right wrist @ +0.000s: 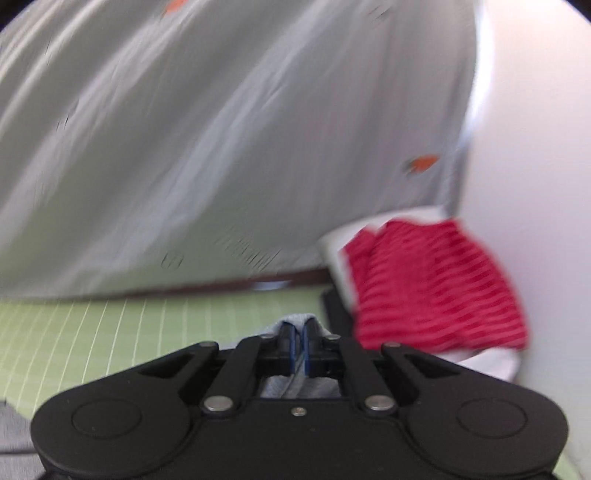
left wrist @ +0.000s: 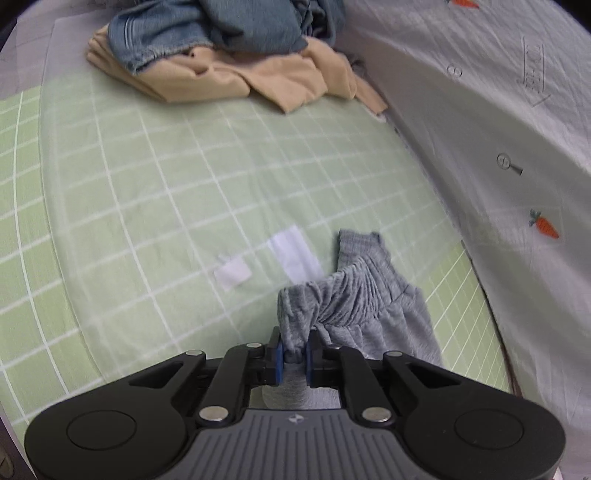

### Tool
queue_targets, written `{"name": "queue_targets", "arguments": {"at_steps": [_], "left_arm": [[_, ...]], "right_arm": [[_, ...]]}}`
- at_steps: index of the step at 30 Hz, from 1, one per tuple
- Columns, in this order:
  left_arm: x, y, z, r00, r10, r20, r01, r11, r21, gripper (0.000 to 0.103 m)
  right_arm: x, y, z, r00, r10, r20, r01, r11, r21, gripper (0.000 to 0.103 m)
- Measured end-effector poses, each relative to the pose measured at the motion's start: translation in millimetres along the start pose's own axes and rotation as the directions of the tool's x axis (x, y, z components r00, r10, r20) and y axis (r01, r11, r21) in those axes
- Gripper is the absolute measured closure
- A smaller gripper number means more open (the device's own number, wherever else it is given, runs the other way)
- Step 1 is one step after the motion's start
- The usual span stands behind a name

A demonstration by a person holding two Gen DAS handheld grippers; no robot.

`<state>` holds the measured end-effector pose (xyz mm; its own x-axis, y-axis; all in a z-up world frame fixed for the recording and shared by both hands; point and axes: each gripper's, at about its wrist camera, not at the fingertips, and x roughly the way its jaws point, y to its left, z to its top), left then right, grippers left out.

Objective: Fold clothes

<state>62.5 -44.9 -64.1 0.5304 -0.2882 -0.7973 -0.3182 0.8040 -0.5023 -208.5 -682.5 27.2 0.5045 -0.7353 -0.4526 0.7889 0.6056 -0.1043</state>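
Left hand-held gripper (left wrist: 294, 355): jaws pinched on a bunched edge of the grey ribbed garment (left wrist: 354, 295), which trails away over the green gridded mat (left wrist: 147, 206).
Right hand-held gripper (right wrist: 297, 345): jaws nearly together, a thin fold of grey cloth (right wrist: 295, 319) between them; probably the same garment, though blur hides it.
Mat: two white patches (left wrist: 266, 262) just left of the garment.
Right side: red striped cloth (right wrist: 424, 284) against a white wall.
Beyond: carrot-print sheet (left wrist: 498, 129) along the mat's right edge.
Far end: denim (left wrist: 221, 29) heaped on tan clothing (left wrist: 258, 77).
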Motion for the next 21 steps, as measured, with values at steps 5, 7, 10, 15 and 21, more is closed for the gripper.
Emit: {"name": "queue_targets", "arguments": {"at_steps": [5, 7, 10, 15, 21], "left_arm": [[-26.6, 1.4, 15.9, 0.998, -0.027, 0.06, 0.029, 0.999, -0.02, 0.092], [-37.7, 3.9, 20.6, 0.996, -0.022, 0.088, 0.023, 1.0, -0.019, 0.092], [-45.5, 12.1, 26.2, 0.994, -0.006, 0.106, 0.009, 1.0, -0.026, 0.092], [-34.1, 31.5, 20.7, 0.997, 0.064, 0.039, -0.061, 0.996, -0.07, 0.092], [-29.0, 33.1, 7.0, 0.994, 0.107, 0.011, -0.107, 0.993, -0.042, 0.09]], "right_arm": [[-74.5, -62.6, 11.0, 0.979, -0.171, 0.109, 0.156, 0.979, 0.132, 0.099], [-90.9, -78.7, 0.4, 0.968, -0.236, 0.085, 0.22, 0.962, 0.163, 0.099], [-97.6, -92.0, -25.5, 0.956, -0.294, 0.008, 0.289, 0.944, 0.159, 0.099], [-72.3, -93.2, -79.7, 0.95, -0.223, -0.22, 0.269, 0.94, 0.211, 0.099], [-43.3, -58.1, -109.3, 0.921, -0.191, -0.338, 0.248, 0.959, 0.134, 0.096]]}}
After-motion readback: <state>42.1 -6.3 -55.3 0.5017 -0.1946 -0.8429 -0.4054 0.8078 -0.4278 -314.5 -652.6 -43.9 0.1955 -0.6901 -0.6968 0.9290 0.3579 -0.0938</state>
